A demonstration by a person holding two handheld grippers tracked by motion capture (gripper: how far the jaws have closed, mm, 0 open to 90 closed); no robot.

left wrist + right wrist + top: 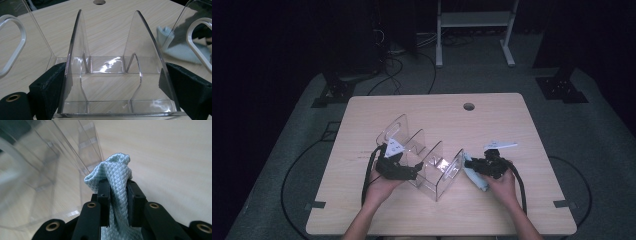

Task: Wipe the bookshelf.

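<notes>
Left tongs (412, 172), held level, straddle the clear acrylic divider rack (432, 167), which runs diagonally across the table (492, 115); right tongs (473, 164) pinch a pale blue-green quilted cloth (113, 173) pointing at it.

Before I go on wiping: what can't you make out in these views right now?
- Cloth: lower part hidden behind the right gripper, right gripper view.
- Clear acrylic rack: outer panels cut off by both side edges, left gripper view.
- Smudges on the rack: too faint against glare, high view.
</notes>
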